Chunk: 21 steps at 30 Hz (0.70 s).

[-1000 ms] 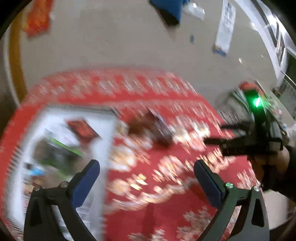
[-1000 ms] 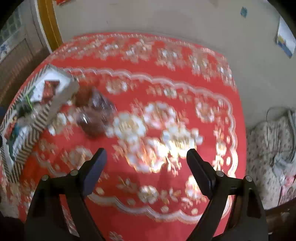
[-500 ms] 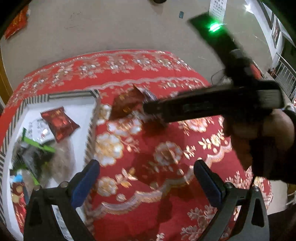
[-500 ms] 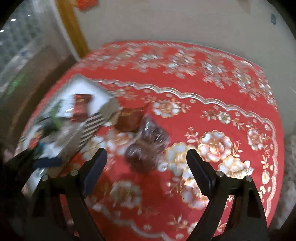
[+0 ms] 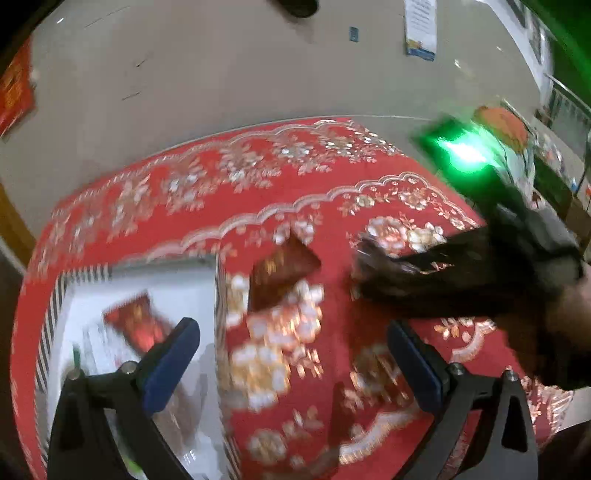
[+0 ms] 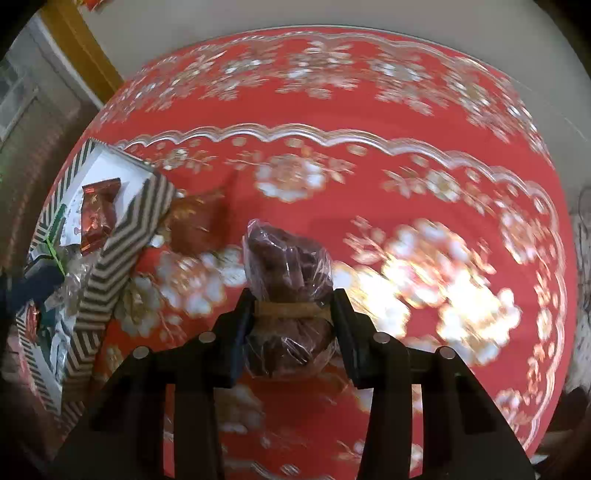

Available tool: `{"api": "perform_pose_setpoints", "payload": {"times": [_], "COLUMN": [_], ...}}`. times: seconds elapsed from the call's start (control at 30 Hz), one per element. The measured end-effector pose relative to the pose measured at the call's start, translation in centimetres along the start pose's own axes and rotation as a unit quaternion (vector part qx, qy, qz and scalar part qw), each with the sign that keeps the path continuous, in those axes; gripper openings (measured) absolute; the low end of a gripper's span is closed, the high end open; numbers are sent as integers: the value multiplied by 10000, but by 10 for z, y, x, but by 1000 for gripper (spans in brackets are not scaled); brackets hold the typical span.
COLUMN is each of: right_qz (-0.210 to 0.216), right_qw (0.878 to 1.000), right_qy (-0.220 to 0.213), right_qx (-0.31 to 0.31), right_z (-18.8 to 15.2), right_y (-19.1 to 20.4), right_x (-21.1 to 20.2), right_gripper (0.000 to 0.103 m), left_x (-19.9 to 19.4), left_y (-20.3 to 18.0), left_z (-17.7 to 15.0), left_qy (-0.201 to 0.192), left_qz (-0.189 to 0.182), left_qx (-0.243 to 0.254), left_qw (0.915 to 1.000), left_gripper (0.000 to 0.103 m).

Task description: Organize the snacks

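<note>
My right gripper (image 6: 293,314) is shut on a clear bag of brown snacks (image 6: 288,266), gripping it at its tan band just above the red tablecloth. A brown-orange snack packet (image 6: 197,225) lies beside it, next to the striped box (image 6: 122,251). The box holds a red packet (image 6: 98,214) and several other snacks. In the left wrist view my left gripper (image 5: 291,365) is open and empty above the cloth by the striped box (image 5: 218,280). The brown packet (image 5: 282,273) lies ahead of it. The right gripper (image 5: 436,269) shows there as a dark blur.
The round table (image 6: 369,110) carries a red cloth with gold and white flowers. A yellow door frame (image 6: 77,44) stands at the far left. Grey floor (image 5: 221,66) lies beyond the table, with a paper sheet (image 5: 421,29) on it.
My right gripper has moved down to the clear bag and shut on it. My left gripper has shifted a little over the box edge and stays open.
</note>
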State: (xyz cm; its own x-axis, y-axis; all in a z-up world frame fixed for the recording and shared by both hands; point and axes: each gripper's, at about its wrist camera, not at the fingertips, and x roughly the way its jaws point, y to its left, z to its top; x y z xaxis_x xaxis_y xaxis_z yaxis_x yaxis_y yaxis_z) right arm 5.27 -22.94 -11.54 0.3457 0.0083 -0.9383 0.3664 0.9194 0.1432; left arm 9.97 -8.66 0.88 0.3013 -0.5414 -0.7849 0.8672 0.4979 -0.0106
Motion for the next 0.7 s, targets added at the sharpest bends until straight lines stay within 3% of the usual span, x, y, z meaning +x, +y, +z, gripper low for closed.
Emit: {"api": "perform_pose_setpoints", "payload": {"times": [0.13,0.2,0.33,0.53,0.6,0.63,0.7], "right_qz": [-38,-81,-24,105,87,84,84], "right_qw": [9996,9992,9981,9978,9983,9985,9986], "right_qy": [-66,-79,-111,-169,-199,-205,-234], "right_qx": [268,377,607,626,533,508,466], "right_z": [-32,-45,-57,-63,-63,-59,-57], "right_y": [-31,-43,-56,-51,-48,-46,-43], "right_x": [-15,-22,-29,-31,-32,-31,-33], "right_gripper": [41,41,41,41,41,41,41], "left_x": [35,52,72,95,96,96,94], "left_y": [13,17,8,1,0,0,1], "left_z": [24,32,37,34,32,31,31], "left_qy": [384,570,822,1148,1152,1145,1112], "left_qz": [-396,-516,-379,63,43,13,46], "left_qx": [133,133,477,552,532,497,429], "left_qw": [9984,9970,9947,9918,9919,9922,9929], "left_gripper": [71,69,69,68,54,41,36]}}
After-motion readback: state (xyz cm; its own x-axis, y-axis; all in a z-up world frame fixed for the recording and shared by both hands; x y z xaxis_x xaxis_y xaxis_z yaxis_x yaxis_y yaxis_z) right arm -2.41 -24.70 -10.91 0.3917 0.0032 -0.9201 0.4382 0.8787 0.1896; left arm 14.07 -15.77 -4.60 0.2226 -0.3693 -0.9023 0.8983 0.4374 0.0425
